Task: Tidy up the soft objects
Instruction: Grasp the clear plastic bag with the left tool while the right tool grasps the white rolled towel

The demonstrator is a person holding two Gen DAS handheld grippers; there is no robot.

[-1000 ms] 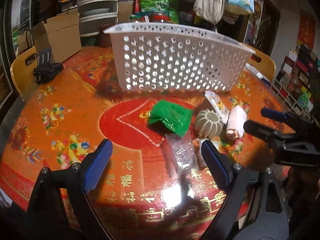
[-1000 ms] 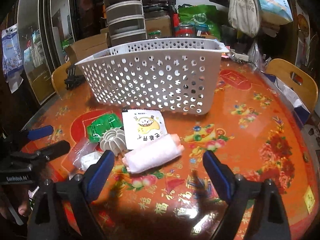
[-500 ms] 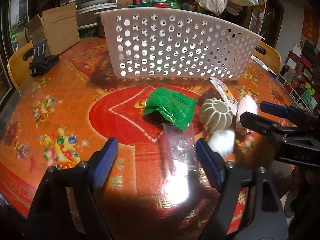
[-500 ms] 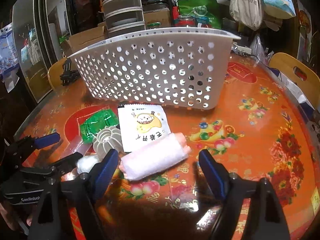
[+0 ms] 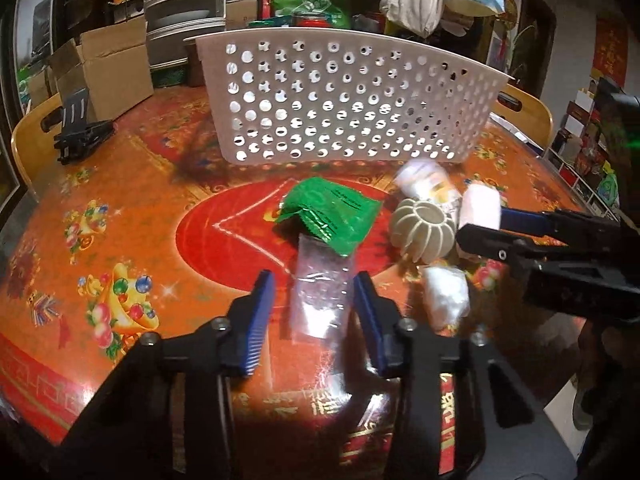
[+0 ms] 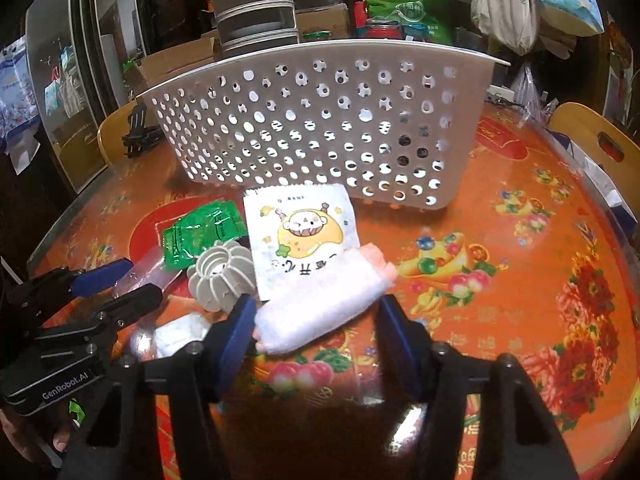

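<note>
A white perforated basket [image 5: 344, 100] [image 6: 320, 120] stands on the orange table. In front of it lie a green packet [image 5: 332, 212] [image 6: 204, 232], a clear plastic bag [image 5: 320, 292], a grey ribbed round object [image 5: 424, 232] [image 6: 220, 276], a white cartoon sachet [image 6: 300, 232], a pink-white roll [image 6: 324, 304] [image 5: 480, 208] and a small white wad [image 5: 446, 296] [image 6: 176, 336]. My left gripper [image 5: 314, 316] is open, its jaws on either side of the clear bag. My right gripper [image 6: 316, 332] is open, its jaws on either side of the roll.
A black clamp-like object [image 5: 80, 136] lies at the table's far left. Wooden chairs [image 5: 32, 140] [image 6: 596, 148] stand at both sides. Cardboard boxes [image 5: 108, 72], stacked containers and hanging bags crowd the background behind the basket.
Both grippers moved forward and down toward the table. The left jaws narrowed around the clear bag. The right jaws came to straddle the pink-white roll.
</note>
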